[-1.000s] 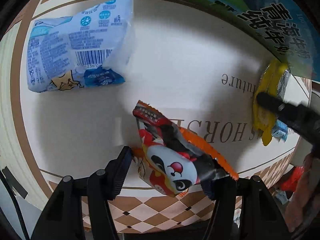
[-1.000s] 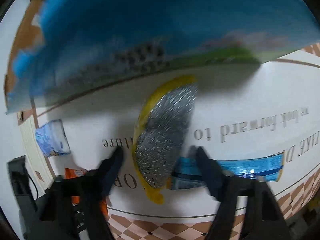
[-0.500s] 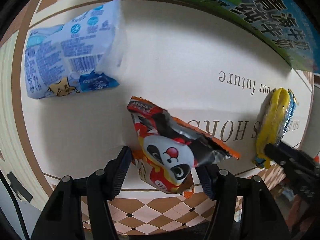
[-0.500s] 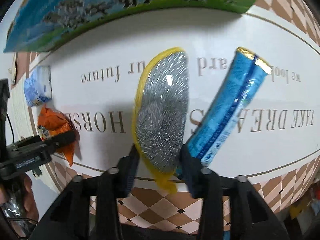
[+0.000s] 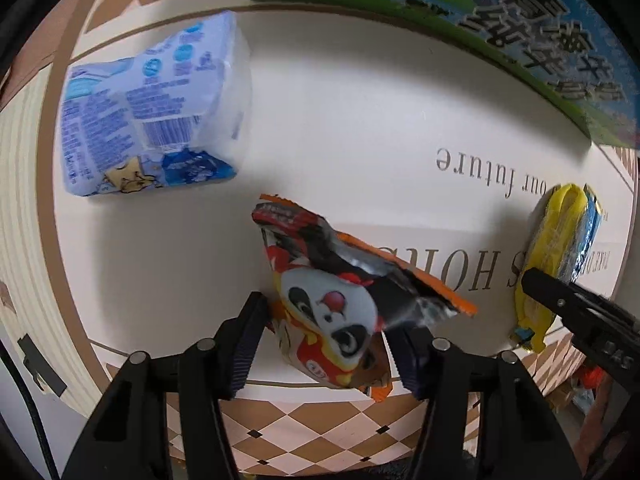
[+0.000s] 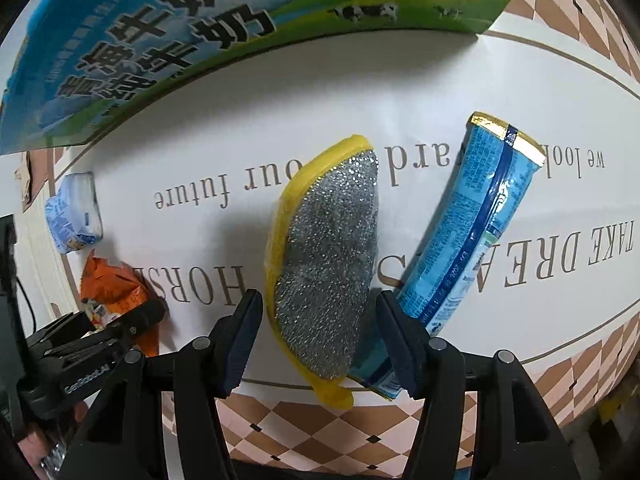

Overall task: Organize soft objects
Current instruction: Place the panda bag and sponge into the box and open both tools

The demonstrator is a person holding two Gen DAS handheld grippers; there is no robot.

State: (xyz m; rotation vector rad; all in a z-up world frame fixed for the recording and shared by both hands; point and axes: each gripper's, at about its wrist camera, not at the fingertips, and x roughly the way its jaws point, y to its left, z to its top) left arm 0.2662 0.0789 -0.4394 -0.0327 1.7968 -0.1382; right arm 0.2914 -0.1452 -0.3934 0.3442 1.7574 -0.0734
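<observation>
An orange snack bag with a panda face (image 5: 340,300) lies on the white table between the fingers of my left gripper (image 5: 332,328), which is open around it; it shows at the left in the right wrist view (image 6: 116,292). A yellow-edged silver scouring sponge (image 6: 328,264) lies between the open fingers of my right gripper (image 6: 320,320), with a long blue wrapped packet (image 6: 468,240) next to it on the right. Both show at the far right of the left wrist view, the sponge (image 5: 552,256) in front. A pale blue tissue pack (image 5: 148,120) lies far left.
A blue and green milk carton box (image 6: 200,32) stands along the back of the table; it shows at the top right in the left wrist view (image 5: 500,20). The tabletop (image 5: 360,120) has printed lettering and a brown checkered border near me.
The right gripper pulled back from the box, shut on the sponge, then opened around it. The left gripper has crept a little closer to the snack bag.
</observation>
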